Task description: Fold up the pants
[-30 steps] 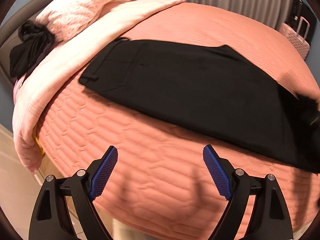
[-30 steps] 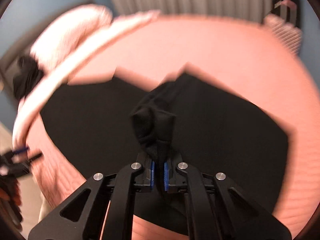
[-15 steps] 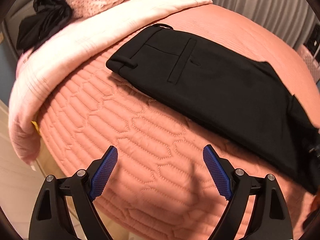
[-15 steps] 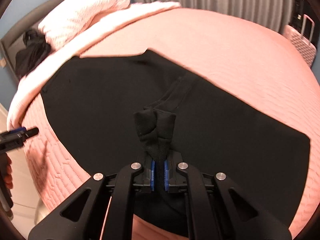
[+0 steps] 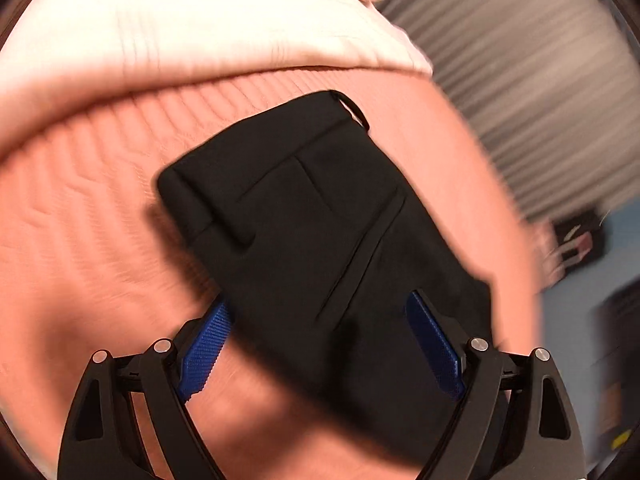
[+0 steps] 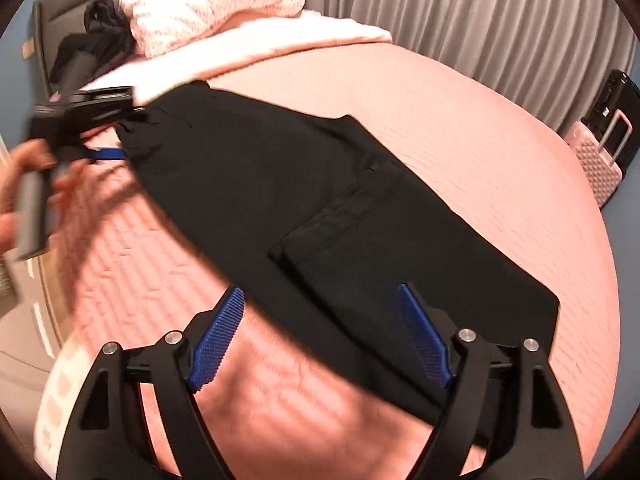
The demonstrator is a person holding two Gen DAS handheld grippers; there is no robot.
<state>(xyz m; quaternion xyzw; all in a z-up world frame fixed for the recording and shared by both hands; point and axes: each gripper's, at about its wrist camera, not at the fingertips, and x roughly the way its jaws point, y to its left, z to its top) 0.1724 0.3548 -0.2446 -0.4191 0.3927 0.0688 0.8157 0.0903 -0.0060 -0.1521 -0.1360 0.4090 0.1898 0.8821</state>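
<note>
Black pants (image 6: 304, 200) lie flat on the pink quilted bed (image 6: 460, 120), with the leg ends folded back onto the middle (image 6: 340, 248). My right gripper (image 6: 320, 336) is open and empty above the pants' near edge. My left gripper (image 5: 320, 344) is open, its jaws either side of the pants' waistband end (image 5: 304, 208), which shows a back pocket and belt loop. From the right wrist view the left gripper (image 6: 108, 152) is at the waistband's far left corner, held by a hand. The left wrist view is blurred.
A pale pink blanket (image 6: 248, 48) and pillow (image 6: 208, 0) lie at the head of the bed, with a dark garment (image 6: 96, 40) beside them. Grey curtains (image 6: 480, 12) hang behind. A pink suitcase (image 6: 600, 160) stands at right.
My right gripper has opened and let go of the bunched pant leg, which now lies folded on the pants. My left gripper has moved in close over the waistband end.
</note>
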